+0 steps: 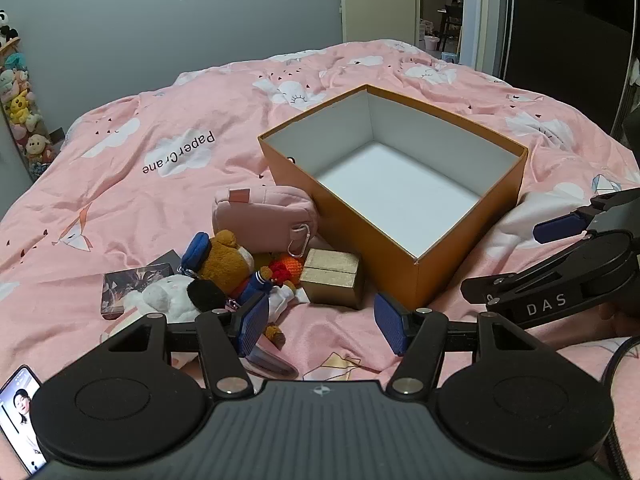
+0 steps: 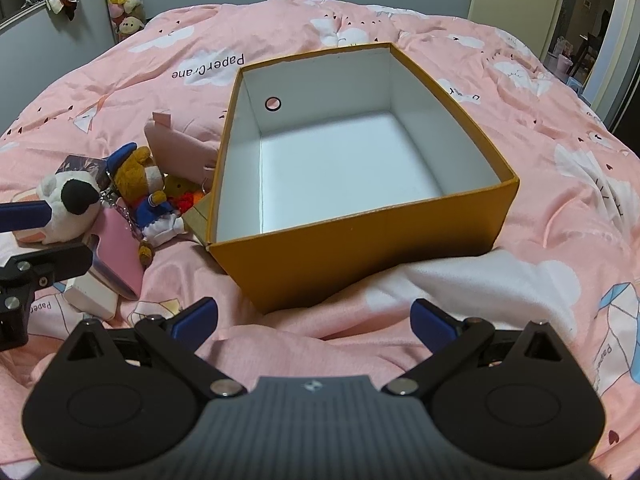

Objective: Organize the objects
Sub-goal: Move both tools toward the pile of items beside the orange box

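Nearest me, the left hand-held gripper [image 1: 322, 322] hangs low over the pink bed cover [image 1: 120, 200], its blue pads spread wide with nothing between them. At far left I see a phone [image 1: 18, 416] lying by its housing. Just past its left pad sits the pile: a dark card [image 1: 128, 286], a white and black plush [image 1: 176, 296], a brown bear in blue uniform [image 1: 232, 264], a pink pouch [image 1: 264, 216] behind it, then a small gold box [image 1: 332, 278] touching the near wall of the orange box [image 1: 380, 252]. That big box stands open on the bed, its white inside bare. To its right, my right hand-held gripper [image 2: 314, 320] hovers near the box's near corner, jaws wide apart and holding nothing.
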`<act>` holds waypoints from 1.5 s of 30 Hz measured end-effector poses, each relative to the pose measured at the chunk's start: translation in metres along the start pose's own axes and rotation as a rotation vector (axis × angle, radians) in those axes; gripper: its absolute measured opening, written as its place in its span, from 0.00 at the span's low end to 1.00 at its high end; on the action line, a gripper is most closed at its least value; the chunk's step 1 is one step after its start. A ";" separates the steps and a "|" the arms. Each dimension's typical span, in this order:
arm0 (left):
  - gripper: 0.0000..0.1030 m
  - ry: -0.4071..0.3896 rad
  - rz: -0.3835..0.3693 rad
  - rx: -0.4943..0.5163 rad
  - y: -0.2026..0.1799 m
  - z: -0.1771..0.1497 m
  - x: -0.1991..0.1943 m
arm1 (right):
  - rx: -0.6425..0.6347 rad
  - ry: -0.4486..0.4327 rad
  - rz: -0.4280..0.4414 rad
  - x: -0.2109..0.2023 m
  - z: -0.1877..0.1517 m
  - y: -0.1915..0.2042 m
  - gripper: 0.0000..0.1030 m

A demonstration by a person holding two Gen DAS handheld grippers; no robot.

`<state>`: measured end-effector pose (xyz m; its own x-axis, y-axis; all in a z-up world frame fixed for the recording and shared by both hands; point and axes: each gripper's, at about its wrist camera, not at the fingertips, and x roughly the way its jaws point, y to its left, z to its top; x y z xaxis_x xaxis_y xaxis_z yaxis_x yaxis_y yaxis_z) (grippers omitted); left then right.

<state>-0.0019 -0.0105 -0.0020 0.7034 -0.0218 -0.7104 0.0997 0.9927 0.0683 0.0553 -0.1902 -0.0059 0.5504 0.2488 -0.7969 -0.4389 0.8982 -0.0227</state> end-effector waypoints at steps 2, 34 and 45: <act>0.70 0.001 0.000 -0.002 0.000 0.000 0.000 | 0.001 0.002 0.001 0.000 0.000 0.000 0.99; 0.40 0.063 0.074 -0.249 0.073 0.001 -0.009 | -0.158 -0.087 0.262 -0.014 0.041 0.025 0.40; 0.56 0.098 0.156 -0.083 0.093 -0.003 0.003 | -0.280 0.035 0.468 0.031 0.081 0.100 0.31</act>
<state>0.0079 0.0816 0.0002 0.6337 0.1408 -0.7607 -0.0661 0.9896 0.1280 0.0859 -0.0636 0.0155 0.2294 0.5822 -0.7800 -0.8064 0.5624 0.1827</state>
